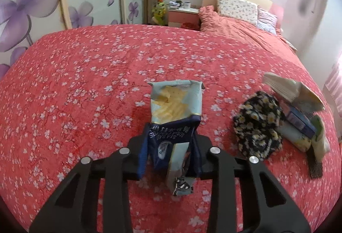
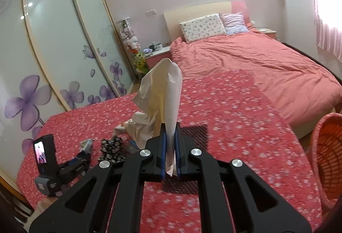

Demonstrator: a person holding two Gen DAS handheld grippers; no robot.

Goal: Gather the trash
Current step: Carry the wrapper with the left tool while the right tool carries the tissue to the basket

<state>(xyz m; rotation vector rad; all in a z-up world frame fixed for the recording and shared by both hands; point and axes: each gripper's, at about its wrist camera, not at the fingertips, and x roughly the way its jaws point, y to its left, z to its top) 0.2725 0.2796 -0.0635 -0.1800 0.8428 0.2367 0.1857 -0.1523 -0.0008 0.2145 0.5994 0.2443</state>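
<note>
Risk lies mainly in two thin grips. Right gripper (image 2: 170, 148) is clamped on a crumpled tissue (image 2: 159, 102) by its lower edge, held up above the floral bedspread (image 2: 245, 117), with the orange basket (image 2: 327, 160) off to the right; loose paper could tear or slide free in transit. Left gripper (image 1: 171, 147) pinches the folded base of a chip bag (image 1: 174, 109), open mouth upward. Tilting may spill chips. Clutter (image 1: 277, 119) remains on the bed.

Both of the 2 wrist cams sit right behind their fingers, tilted down over the red floral bedspread (image 1: 85, 83). Both face the headboard (image 2: 196, 13) and wardrobe doors (image 1: 32, 4), so they share those.
</note>
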